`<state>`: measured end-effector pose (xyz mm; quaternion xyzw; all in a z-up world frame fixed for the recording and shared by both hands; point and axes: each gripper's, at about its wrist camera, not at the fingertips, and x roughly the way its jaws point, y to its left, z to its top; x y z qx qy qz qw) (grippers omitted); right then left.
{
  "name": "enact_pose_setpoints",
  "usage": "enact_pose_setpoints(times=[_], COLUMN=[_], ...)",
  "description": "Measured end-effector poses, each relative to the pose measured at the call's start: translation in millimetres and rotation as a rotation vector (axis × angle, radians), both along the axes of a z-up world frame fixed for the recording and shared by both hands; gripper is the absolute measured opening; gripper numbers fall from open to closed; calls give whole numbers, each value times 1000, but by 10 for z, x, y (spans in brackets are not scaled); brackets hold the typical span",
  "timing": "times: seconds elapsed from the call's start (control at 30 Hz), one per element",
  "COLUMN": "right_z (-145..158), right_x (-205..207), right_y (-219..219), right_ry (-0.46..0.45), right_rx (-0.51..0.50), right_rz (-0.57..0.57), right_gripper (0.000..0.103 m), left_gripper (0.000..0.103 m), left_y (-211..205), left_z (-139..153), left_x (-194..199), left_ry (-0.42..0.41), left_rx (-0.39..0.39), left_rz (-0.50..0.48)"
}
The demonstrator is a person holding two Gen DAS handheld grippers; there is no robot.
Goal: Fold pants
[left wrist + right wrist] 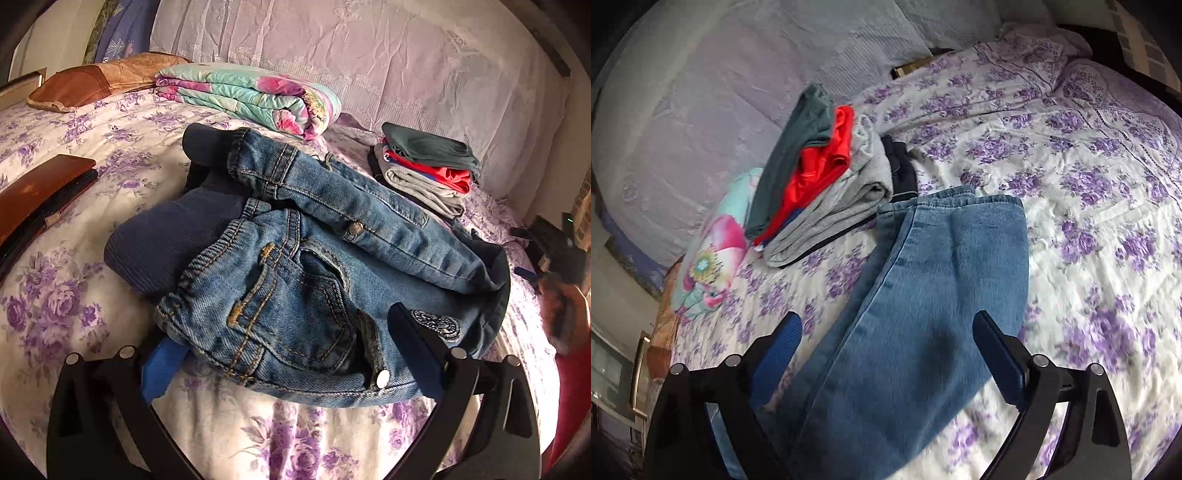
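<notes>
Across the bedsheet (1071, 155), purple-flowered and rumpled, lie the denim pants (295, 280); their far legs are blurred in the right wrist view, their waist end heaped and creased in the left. Left gripper (291, 354) stands spread wide, the elastic waistband between its blue pads, unpressed. Right gripper (886, 354) also gapes, released, straddling the leg. Beyond sits a folded clothes stack (827, 177).
</notes>
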<state>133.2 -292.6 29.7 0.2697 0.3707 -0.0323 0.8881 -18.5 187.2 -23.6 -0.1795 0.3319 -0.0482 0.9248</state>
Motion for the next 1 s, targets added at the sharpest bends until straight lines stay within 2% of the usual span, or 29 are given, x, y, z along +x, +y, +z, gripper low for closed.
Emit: enact_pose_setpoints(times=[0.03,0.1,0.17,0.27,0.37,0.43,0.5,0.53,0.63,0.7,0.77,0.83,0.93,0.97,1.0], right_z=[-26,-79,-163,-269,-271,-254,-220,-189,-43,34,15,-178,-681,-821,-903], right_x=[116,373,549,704,761,718,605,517,74,-402,-1052,-1631,-2255,-2388,-2477], right_y=[7,26,19,51,215,254,174,97,-124,-357,-696,-998,-1346,-1433,-1495], right_ry=[27,88,150,219,256,250,213,191,89,9,-75,-106,-38,-19,-33], right_rx=[-24,-73,-110,-184,-320,-371,-325,-286,-230,-183,-60,50,166,218,273], right_rz=[-3,-7,-36,-32,23,61,101,109,116,113,81,34,-45,-56,-54], right_gripper=[91,79,75,75,75,53,15,12,9,7,7,7,20,32,38], left_gripper=[98,98,98,98,98,98,98,98,98,98,98,98,98,98,98], left_y=[-36,-99,-112,-118,-98,-97,-96,-89,-72,-54,-40,-18,-32,-31,-27], left_z=[10,23,28,33,28,32,32,33,33,32,32,31,33,31,31], left_x=[-9,-6,-22,-32,-19,-15,-17,-18,-30,-37,-48,-52,-49,-52,-49], left_ry=[0,2,4,6,9,13,15,14,11,6,1,-3,1,0,2], left_rx=[0,6,12,13,15,23,28,25,16,6,-6,-20,-16,-18,-16], left_rz=[-1,0,-1,0,0,0,-1,-2,-7,-11,-15,-18,-16,-17,-16])
